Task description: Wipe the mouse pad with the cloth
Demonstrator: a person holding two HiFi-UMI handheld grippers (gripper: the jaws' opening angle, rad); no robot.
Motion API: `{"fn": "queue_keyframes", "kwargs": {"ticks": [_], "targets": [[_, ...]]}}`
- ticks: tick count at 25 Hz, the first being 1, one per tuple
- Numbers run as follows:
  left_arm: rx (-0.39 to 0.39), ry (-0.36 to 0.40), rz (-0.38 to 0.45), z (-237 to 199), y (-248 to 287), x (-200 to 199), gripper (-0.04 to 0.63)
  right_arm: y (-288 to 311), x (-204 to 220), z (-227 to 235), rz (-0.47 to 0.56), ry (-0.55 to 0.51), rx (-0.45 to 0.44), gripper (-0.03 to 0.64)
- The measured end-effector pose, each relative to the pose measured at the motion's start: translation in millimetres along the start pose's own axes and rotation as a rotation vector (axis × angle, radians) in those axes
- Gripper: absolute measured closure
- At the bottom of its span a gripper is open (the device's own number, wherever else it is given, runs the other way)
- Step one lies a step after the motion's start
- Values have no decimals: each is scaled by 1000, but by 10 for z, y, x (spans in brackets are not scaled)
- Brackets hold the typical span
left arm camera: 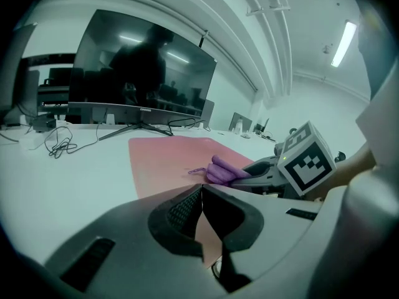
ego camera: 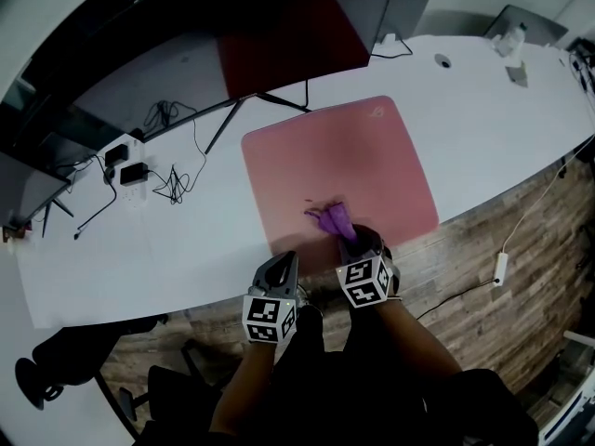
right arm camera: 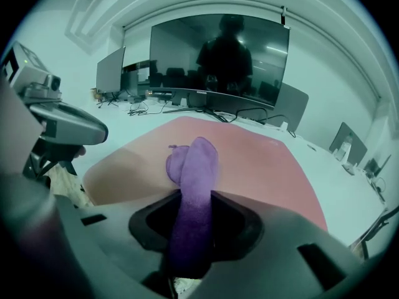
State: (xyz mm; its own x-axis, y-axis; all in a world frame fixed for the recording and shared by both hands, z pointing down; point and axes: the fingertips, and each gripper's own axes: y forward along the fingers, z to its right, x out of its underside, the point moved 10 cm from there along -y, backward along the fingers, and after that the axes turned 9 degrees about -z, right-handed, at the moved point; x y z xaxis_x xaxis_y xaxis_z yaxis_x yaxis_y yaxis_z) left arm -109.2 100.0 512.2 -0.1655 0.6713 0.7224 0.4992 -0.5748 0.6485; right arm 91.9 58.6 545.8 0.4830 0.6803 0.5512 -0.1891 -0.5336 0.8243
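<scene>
Grippers, two: left gripper [ego camera: 284, 263], jaws together and empty, at the mouse pad's [ego camera: 363, 156] near-left corner; right gripper [ego camera: 358, 242] clamped on the cloth [ego camera: 333, 217], which lies on the pad's near part. Mouse pad, one. Cloth, one. Wiping seemingly begun; far part likely remains.

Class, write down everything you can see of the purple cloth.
The purple cloth is soft, fuzzy fabric bunched into a thick roll. The right gripper is shut on it: one end runs down between the jaws, the other pokes forward, with a thin corner trailing left. It sits over the near part of the pink square mouse pad, seemingly touching it. Nothing else touches it.
</scene>
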Motion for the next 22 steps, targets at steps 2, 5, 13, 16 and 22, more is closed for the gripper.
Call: {"fn": "queue_keyframes", "kwargs": {"ticks": [2,5,13,16,22], "targets": [[9,4,-6,62,77,-25,574,-3,34,126,-4,5,14,497],[13,10,-16,136,149,-69,574,-8,80,258,-4,15,8,497],[-35,-61,-14,187,330,-171,574,-29,198,587,0,36,5,495],[-34,-53,-20,258,422,-232,574,-49,275,726,-3,48,-1,494],[-29,-13,-24,421,623,-425,574,-53,359,1037,-2,63,24,492]]}}
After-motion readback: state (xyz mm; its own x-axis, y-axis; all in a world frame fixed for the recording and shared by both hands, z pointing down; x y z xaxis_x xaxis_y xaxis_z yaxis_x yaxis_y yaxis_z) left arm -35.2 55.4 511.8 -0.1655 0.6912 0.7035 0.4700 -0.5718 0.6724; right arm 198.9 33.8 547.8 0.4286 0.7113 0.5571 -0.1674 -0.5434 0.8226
